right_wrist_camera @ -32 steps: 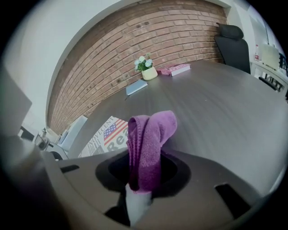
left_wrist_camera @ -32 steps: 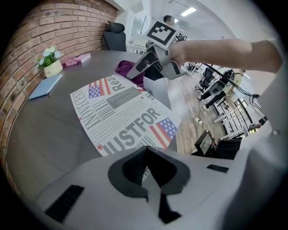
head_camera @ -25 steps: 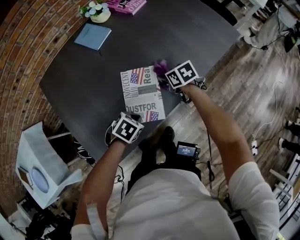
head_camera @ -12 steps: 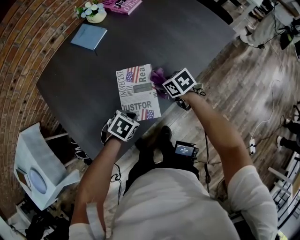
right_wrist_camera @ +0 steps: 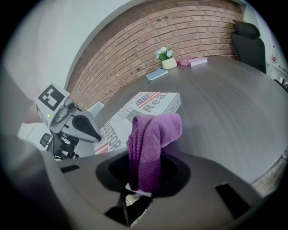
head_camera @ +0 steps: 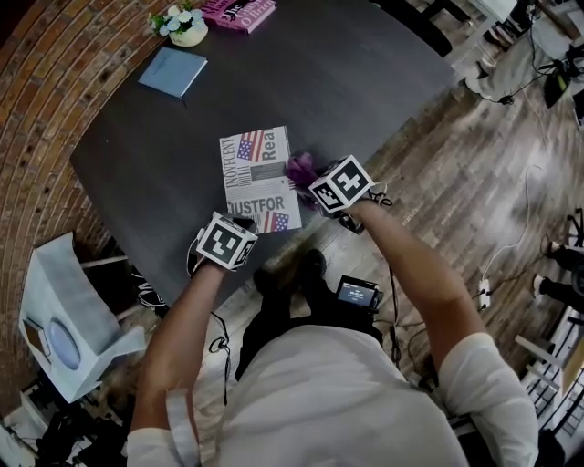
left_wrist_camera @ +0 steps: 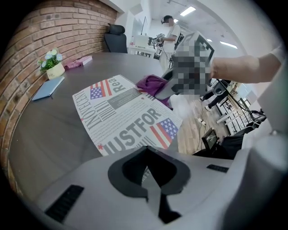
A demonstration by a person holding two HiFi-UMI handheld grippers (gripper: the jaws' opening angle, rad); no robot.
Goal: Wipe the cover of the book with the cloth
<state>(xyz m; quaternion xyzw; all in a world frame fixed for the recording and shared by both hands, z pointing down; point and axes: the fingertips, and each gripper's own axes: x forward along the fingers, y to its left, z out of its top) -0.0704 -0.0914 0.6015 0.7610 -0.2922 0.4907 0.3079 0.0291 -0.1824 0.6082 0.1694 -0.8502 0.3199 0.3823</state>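
Observation:
The book (head_camera: 255,173), its cover printed like a newspaper with flags, lies flat on the dark table (head_camera: 365,64) near the front edge. My left gripper (head_camera: 239,225) sits at the book's near edge. In the left gripper view its jaws (left_wrist_camera: 147,177) are shut, with a strip of the printed cover (left_wrist_camera: 121,112) between them. My right gripper (head_camera: 315,178) is shut on the purple cloth (right_wrist_camera: 150,139), which droops forward from the jaws. The cloth (head_camera: 301,169) rests at the book's right edge, about halfway along. The book (right_wrist_camera: 144,108) lies just left of the cloth.
A blue notebook (head_camera: 177,70), a small flower pot (head_camera: 182,23) and a pink book (head_camera: 239,9) lie at the far left of the table. A brick wall runs along the left. A white box (head_camera: 64,319) stands on the floor at the left. Wood floor lies right of the table.
My right gripper has drawn the cloth from the book's far right corner toward me along the right edge. The left gripper stays at the book's near edge.

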